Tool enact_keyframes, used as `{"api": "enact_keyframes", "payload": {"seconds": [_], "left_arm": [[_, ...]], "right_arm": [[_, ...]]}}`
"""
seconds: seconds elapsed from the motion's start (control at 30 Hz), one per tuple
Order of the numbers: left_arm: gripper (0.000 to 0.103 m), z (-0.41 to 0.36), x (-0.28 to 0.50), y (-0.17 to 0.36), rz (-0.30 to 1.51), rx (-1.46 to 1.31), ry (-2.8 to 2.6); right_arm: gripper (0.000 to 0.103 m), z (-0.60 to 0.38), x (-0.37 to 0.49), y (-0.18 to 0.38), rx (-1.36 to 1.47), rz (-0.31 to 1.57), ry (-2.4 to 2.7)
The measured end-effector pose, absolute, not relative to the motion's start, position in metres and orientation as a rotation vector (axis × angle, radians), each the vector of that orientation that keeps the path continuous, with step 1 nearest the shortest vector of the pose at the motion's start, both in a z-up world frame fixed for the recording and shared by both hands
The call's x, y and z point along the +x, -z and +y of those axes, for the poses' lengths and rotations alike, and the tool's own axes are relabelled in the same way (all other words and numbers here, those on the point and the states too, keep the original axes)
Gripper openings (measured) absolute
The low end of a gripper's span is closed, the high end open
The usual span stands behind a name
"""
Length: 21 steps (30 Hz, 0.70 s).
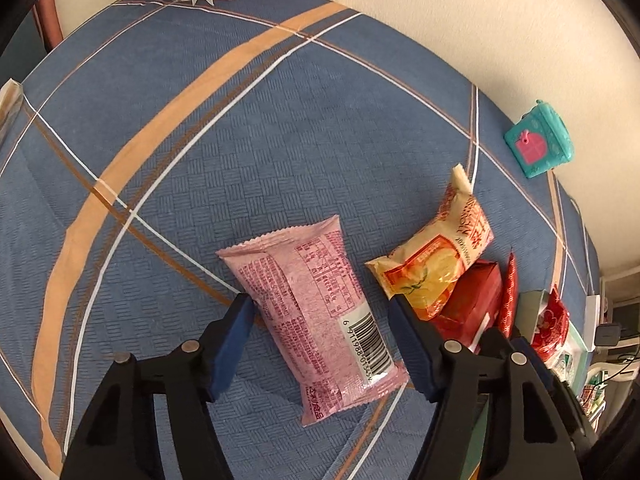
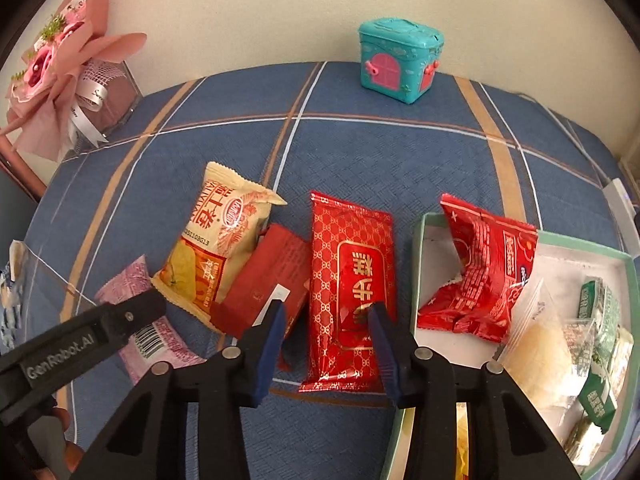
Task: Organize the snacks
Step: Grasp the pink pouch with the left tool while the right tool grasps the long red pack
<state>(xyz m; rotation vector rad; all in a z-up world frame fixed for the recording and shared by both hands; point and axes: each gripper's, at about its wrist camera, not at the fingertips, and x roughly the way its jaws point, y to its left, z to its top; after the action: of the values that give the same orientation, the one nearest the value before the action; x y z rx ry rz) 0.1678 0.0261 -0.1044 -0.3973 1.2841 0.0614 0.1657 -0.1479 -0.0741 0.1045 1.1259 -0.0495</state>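
— Where are your tongs just now?

— My left gripper (image 1: pixel 320 308) is over the pink snack packet (image 1: pixel 316 320), which lies flat on the blue checked cloth (image 1: pixel 280 140). A pad stands at each long side; the left one looks about to touch, though I can't be sure, so I'd call it open around the packet.

— And the right?

— My right gripper (image 2: pixel 326 320) straddles the lower end of the red patterned packet (image 2: pixel 348 280), jaws apart, not pinching. Beside it lie a dark red packet (image 2: pixel 268 280) and a yellow packet (image 2: pixel 216 240). Another red packet (image 2: pixel 480 272) leans in the green-rimmed box (image 2: pixel 420 240).
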Motion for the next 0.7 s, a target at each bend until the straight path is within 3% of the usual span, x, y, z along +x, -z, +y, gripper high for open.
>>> {"api": "enact_keyframes", "payload": {"seconds": [0.3,0.37,0.47,0.7], "left_arm": [[0.064,0.029,0.169,0.108,1.291,-0.415,-0.074],[0.062,0.034,0.164,0.106,1.291,-0.416,-0.071],[0.056,0.037,0.162,0.108,1.292,-0.406,-0.067],[0.054,0.031,0.16,0.107,1.293,-0.359,-0.067]], "right_arm": [[0.033,-0.148,0.167,0.073,0.022,1.131,0.105],[0.027,-0.148,0.165,0.069,0.02,1.117,0.107],[0.023,-0.148,0.164,0.066,0.018,1.105,0.107],[0.022,-0.147,0.164,0.073,0.034,1.117,0.104]]}}
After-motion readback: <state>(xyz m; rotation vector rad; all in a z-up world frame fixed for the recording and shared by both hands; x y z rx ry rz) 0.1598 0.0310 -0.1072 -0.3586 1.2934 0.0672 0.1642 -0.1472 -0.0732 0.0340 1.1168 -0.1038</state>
